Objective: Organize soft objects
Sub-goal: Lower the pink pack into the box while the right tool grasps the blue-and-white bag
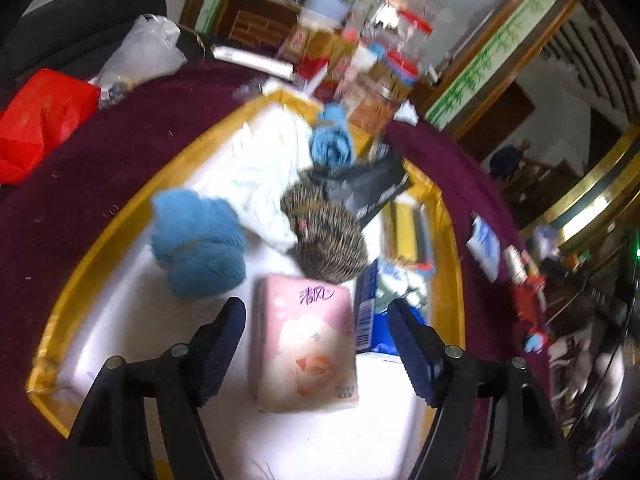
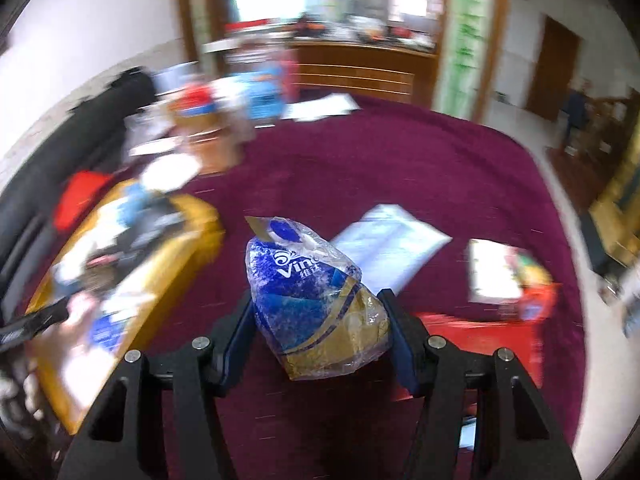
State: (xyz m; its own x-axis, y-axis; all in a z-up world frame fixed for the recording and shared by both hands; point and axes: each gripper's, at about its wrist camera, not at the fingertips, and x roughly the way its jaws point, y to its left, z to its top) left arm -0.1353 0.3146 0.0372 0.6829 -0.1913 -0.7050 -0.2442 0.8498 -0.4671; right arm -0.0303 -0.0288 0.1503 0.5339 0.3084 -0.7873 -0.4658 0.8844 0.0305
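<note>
In the left wrist view a pink tissue pack lies in a gold-rimmed white box. My left gripper is open, its pads standing clear on either side of the pack. Beyond lie blue yarn, a speckled brown bundle, a second blue bundle, white cloth and a blue tissue pack. In the right wrist view my right gripper is shut on a blue-and-gold tissue pack, held above the maroon tablecloth. The gold box lies to the left.
A red bag, a clear plastic bag and stacked boxes and jars crowd the far side. White paper, a booklet and a red bag lie on the cloth near my right gripper.
</note>
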